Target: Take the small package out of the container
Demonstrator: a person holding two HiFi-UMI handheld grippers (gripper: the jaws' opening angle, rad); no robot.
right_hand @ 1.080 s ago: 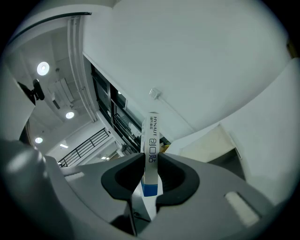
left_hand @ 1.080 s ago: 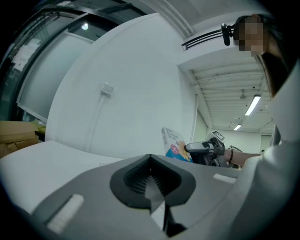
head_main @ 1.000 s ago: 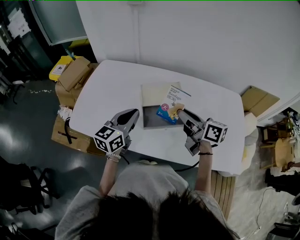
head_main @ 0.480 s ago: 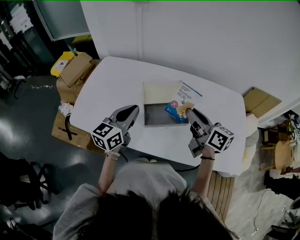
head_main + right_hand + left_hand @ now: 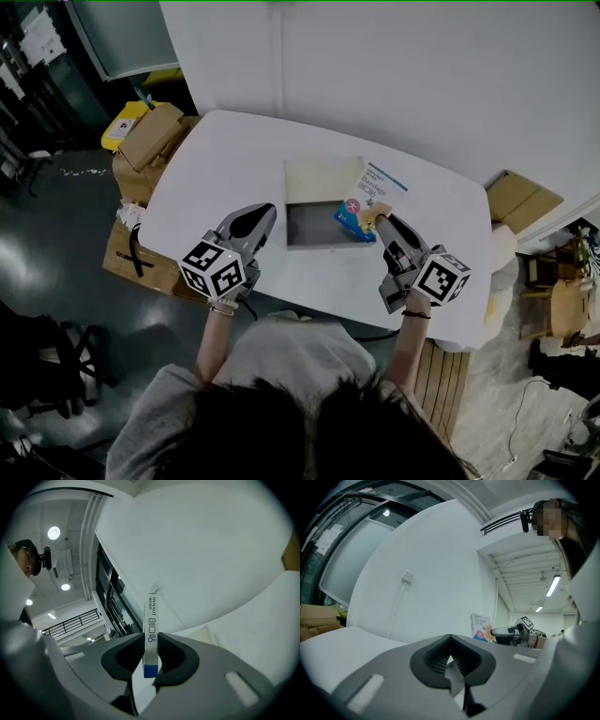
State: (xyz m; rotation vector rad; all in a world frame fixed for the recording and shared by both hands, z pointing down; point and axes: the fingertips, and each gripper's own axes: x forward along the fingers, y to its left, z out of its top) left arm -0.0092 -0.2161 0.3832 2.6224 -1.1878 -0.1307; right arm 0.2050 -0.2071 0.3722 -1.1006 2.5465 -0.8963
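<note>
The right hand-held gripper (image 5: 380, 223) clamps the package's (image 5: 366, 199) near end, its length pointing far, over the container's (image 5: 314, 230) right rim; the left hand-held gripper (image 5: 261, 214), closed and empty, lies left of it.

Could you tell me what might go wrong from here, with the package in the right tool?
1. The right tool pinches the flat white-and-blue cardboard package only near its blue end, so it may pivot or slip free.
2. It hangs by the right rim of the shallow grey open container; dropped, it could land back inside, and the shut left tool steadies nothing.
</note>
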